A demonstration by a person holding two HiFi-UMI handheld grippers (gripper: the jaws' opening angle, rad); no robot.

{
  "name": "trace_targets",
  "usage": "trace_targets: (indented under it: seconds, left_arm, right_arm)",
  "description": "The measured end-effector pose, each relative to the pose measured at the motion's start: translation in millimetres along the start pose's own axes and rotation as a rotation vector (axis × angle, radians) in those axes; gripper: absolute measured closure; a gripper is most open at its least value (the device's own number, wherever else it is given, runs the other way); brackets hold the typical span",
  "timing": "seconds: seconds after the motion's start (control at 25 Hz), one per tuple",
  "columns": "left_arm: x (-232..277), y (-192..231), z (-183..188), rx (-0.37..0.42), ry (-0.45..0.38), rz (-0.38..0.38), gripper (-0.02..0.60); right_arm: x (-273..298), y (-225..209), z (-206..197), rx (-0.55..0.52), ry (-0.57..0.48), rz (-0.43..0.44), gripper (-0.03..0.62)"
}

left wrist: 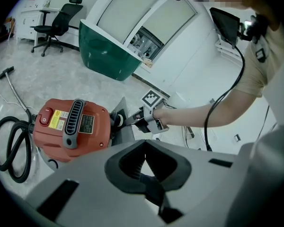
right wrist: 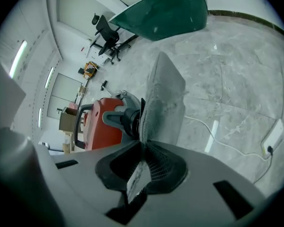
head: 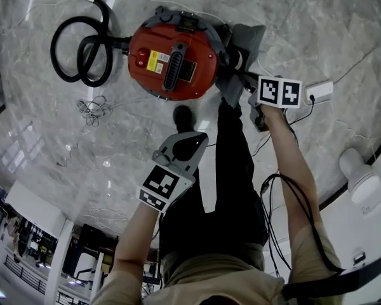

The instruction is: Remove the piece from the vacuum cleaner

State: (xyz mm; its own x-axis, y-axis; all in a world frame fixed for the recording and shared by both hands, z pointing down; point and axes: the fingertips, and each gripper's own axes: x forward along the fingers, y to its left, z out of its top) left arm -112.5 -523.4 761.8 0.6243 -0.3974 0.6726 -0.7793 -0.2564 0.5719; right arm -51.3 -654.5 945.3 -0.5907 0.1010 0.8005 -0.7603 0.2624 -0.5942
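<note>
The right claw (right wrist: pixel 143 144) is clenched on a floppy grey cloth piece (right wrist: pixel 164 98). The cloth is pinched tight between its two jaws. The far end of the cloth piece sits on a black round pipe end (right wrist: pixel 130 119) on the side of the round red vacuum cleaner (head: pixel 171 59). So the piece is on the cleaner, at its right side in the head view.

The left claw (left wrist: pixel 145 148) is closed with nothing in it. It hangs in the air near the cleaner and touches nothing.

The red cleaner is like a big pot with its lid on, so what is inside cannot be seen. It has a dark ribbed handle (head: pixel 173 65) on top. A black bendy hose (head: pixel 82 49) comes out of its other side and lies in loops on the grey stone floor (head: pixel 63 138). A white plug strip (head: pixel 320 91) lies on the floor beside the right claw. Far behind the cleaner stands a brown cardboard box (right wrist: pixel 68 122). What it holds cannot be seen.
</note>
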Motion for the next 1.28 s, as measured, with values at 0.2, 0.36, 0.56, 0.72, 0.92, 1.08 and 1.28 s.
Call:
trace_targets:
  seconds: [0.2,0.36,0.56,0.72,0.92,1.08,1.28]
  left_arm:
    - [1,-1,-1,0.001,0.003,0.0,0.577]
    - [-2,2,-1,-0.002,0.002,0.006,0.577]
    - [-5,7,-8,-0.013,0.011,0.015,0.577]
    - [-5,8,-8,-0.015,0.008,0.013,0.577]
    - [-1,13,-5,-0.014,-0.001,0.022,0.577]
    - [0,8,6,-0.014,-0.025,0.01,0.577]
    - [-6,19,1,-0.016,-0.015,0.023,0.577]
  right_arm:
    - [-1,-2,-2,-0.028,-0.011,-0.008,0.565]
    - [-2,-6,-3,-0.055,-0.014,-0.019,0.566]
    - [0,-6,-5,-0.148,-0.015,-0.049,0.566]
    - [-2,-7,-6,-0.272,-0.03,-0.135,0.566]
    - [0,-7,-8,0.277,-0.193,0.02,0.568]
    - [-2,-8,-7,0.068,-0.133,-0.026,0.569]
    - [1,-14,-15,-0.426,-0.044,-0.25,0.569]
